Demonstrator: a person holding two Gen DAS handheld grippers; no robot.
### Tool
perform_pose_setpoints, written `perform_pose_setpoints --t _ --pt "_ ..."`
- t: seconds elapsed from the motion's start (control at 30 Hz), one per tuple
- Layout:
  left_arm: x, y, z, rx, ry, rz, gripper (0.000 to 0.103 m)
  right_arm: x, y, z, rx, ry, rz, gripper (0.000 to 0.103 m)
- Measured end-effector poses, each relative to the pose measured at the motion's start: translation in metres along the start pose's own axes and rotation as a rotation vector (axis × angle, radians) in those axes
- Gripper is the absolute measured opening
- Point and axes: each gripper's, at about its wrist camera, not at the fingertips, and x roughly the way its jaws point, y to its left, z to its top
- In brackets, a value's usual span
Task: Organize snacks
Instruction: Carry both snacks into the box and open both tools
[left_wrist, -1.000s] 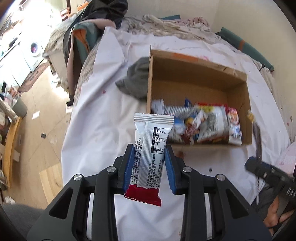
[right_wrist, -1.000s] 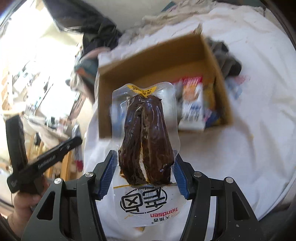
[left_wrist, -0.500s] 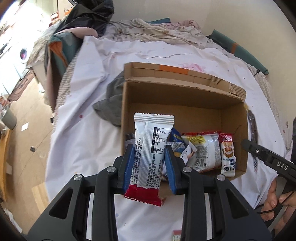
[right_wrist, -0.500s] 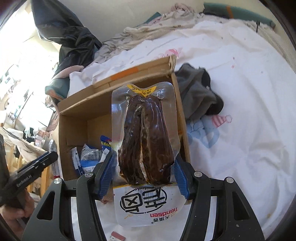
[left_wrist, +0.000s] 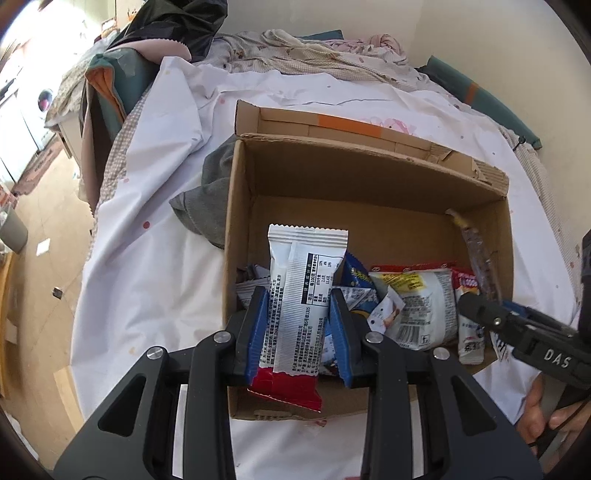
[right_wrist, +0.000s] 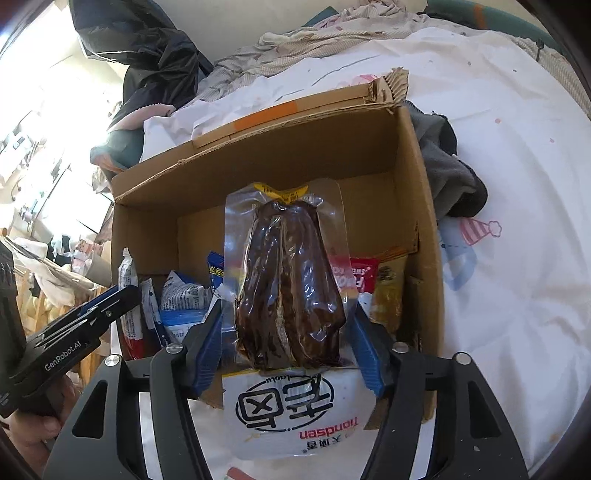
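An open cardboard box (left_wrist: 369, 166) lies on the white bedsheet with several snack packets (left_wrist: 417, 302) along its near side. My left gripper (left_wrist: 298, 295) is shut on a white snack bar with a red end (left_wrist: 303, 266), held upright over the box's near left corner. My right gripper (right_wrist: 288, 332) hangs over the box (right_wrist: 258, 155) and its jaws are opening. The clear vacuum pack of dark meat (right_wrist: 288, 280) still stands between them, with a gap showing at each blue pad. From the left wrist view the pack is seen edge-on (left_wrist: 476, 251).
A grey cloth (left_wrist: 207, 199) lies against the box's left wall. Crumpled clothes and bedding (left_wrist: 314, 48) pile up at the far end of the bed. The bed edge drops to a wooden floor (left_wrist: 40, 206) on the left. A hand (left_wrist: 539, 417) grips the right tool.
Both grippers have come forward and down over the box, which now fills each view. The right jaws have spread away from the meat pack. The left grip on the bar is unchanged.
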Motion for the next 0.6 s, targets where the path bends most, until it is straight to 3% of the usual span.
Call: perform_pose_setpoints --t 0.2,0.27,0.33,0.6 --pt "0.007 -0.001 -0.001 -0.016 0.041 -0.026 0.032 0.001 -0.007 -0.001 0.050 0.020 0.022 0.073" --pt "0.010 -0.001 -0.001 -0.025 0.063 -0.040 0.056 0.000 -0.008 -0.002 0.064 0.014 0.026 0.082" --pt "0.010 -0.002 -0.002 -0.030 0.068 -0.052 0.073 -0.005 -0.007 -0.002 0.065 -0.005 0.031 0.083" --pt "0.006 -0.004 -0.005 -0.010 0.058 -0.034 0.075 -0.009 0.002 -0.003 0.022 -0.030 0.017 0.084"
